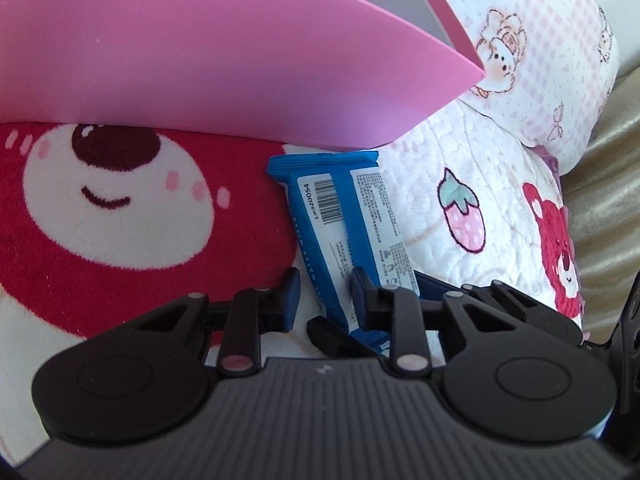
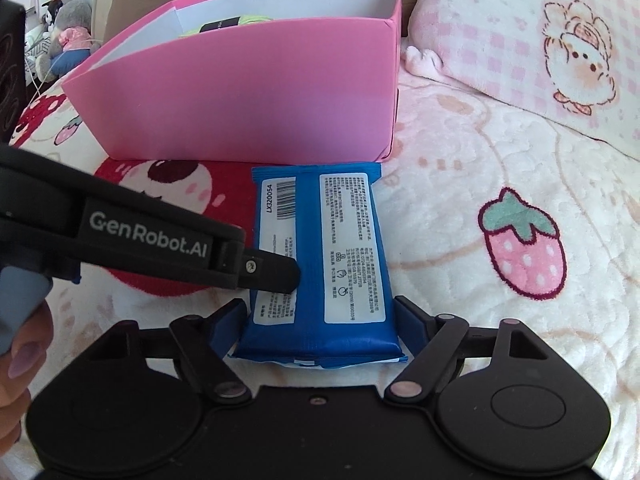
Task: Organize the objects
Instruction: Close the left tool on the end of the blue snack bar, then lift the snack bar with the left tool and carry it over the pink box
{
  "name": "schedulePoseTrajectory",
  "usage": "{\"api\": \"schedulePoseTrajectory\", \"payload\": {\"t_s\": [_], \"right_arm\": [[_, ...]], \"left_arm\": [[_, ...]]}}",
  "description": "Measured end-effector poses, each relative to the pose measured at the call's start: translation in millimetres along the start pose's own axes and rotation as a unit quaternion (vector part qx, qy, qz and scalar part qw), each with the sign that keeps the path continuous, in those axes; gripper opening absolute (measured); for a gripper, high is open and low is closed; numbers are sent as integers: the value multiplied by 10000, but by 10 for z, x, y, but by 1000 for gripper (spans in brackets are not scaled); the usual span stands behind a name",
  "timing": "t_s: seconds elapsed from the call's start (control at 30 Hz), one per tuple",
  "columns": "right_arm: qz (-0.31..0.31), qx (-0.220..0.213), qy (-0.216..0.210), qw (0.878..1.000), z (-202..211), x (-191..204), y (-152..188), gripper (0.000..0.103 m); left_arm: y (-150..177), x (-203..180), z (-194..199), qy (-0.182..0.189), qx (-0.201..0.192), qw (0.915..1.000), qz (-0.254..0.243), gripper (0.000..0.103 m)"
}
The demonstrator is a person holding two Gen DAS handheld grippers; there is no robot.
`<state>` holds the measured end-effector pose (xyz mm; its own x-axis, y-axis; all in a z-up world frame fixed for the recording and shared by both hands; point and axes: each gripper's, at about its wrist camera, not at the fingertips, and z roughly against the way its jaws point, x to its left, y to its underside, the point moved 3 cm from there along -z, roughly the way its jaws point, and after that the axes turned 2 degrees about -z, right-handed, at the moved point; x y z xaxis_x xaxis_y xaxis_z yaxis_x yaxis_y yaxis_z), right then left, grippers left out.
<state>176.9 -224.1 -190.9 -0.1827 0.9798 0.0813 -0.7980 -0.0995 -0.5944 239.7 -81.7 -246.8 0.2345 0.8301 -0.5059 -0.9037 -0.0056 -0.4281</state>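
**Wipes pack bracketed, not yet boxed**

The blue plastic wipes pack [image 2: 316, 264] lies flat on the plush cartoon-print bed blanket [image 2: 500, 152], between the spread fingers of the right hand-held gripper [image 2: 320, 320], not yet clamped. The left hand-held gripper [image 1: 325, 300], partly parted, touches its near-left side. Ahead stands the pink cardboard box [image 2: 248, 92]. The right view alone shows something yellow-green already inside; this pack remains outside.

pink box [image 1: 200, 52]: top cut off | wipes pack [image 1: 340, 220]: near end behind gripper fingers
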Motion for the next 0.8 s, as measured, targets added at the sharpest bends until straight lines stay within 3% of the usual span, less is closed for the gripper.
{"api": "schedulePoseTrajectory", "payload": {"t_s": [0.1, 0.3, 0.43, 0.63, 0.8], "right_arm": [[-40, -21, -10, 10000, 34, 4, 0, 78], [-42, 124, -78, 9999, 132, 100, 94, 77], [-129, 247, -171, 9995, 179, 173, 137, 77], [19, 350, -139, 9993, 299, 337, 272, 78], [-101, 511, -141, 9985, 352, 391, 292, 78]], "left_arm": [[14, -3, 12, 196, 229, 9995, 105, 20], [129, -33, 110, 212, 318, 9992, -133, 19], [209, -36, 194, 124, 385, 9990, -211, 20], [326, 36, 269, 154, 688, 9975, 61, 20], [406, -38, 337, -21, 700, 9974, -155, 20]]}}
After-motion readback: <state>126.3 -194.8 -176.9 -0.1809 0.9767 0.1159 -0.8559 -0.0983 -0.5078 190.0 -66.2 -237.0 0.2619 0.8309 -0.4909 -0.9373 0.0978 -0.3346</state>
